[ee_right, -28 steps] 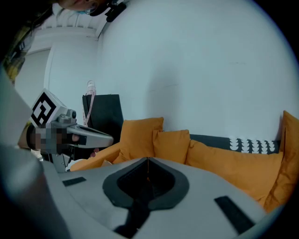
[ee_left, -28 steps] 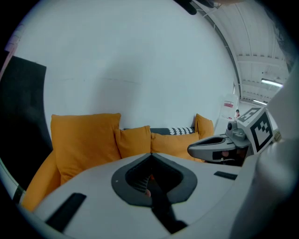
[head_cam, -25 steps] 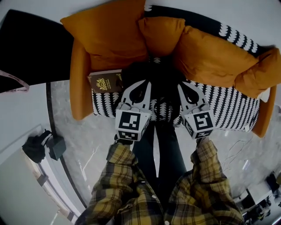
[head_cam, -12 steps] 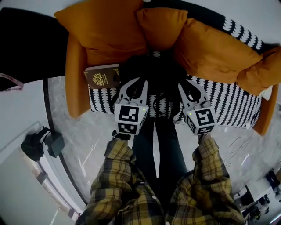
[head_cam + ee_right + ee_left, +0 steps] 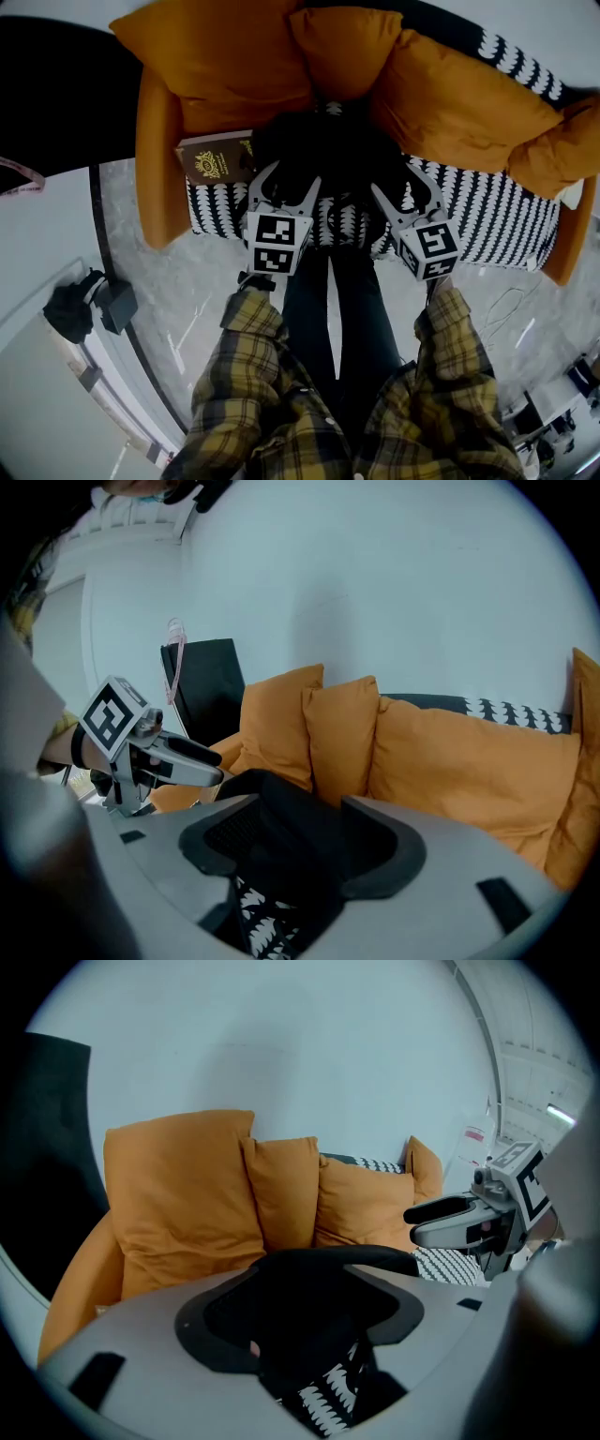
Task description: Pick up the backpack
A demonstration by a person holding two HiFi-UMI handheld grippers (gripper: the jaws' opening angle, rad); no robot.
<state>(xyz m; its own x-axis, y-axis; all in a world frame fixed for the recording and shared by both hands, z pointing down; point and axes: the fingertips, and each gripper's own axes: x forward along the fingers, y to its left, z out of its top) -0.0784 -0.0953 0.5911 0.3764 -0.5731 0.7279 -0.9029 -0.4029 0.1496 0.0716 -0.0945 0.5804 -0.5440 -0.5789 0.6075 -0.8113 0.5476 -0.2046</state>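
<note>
The backpack [image 5: 323, 150] is set on the sofa [image 5: 487, 225] seat, against the orange cushions [image 5: 225, 66]. The left gripper [image 5: 289, 183] and right gripper [image 5: 401, 186] are held at its front. Their jaws are opening, and black fabric is seen between each pair but is not pinched. A soft, slumping load is judged likely. A strap or thick fold near each upper side is best taken.

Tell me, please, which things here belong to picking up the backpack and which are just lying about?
For the job: backpack; left gripper and right gripper, jaws opening with it between them.
Lying about: orange cushions, brown book, black bag on the floor.
</note>
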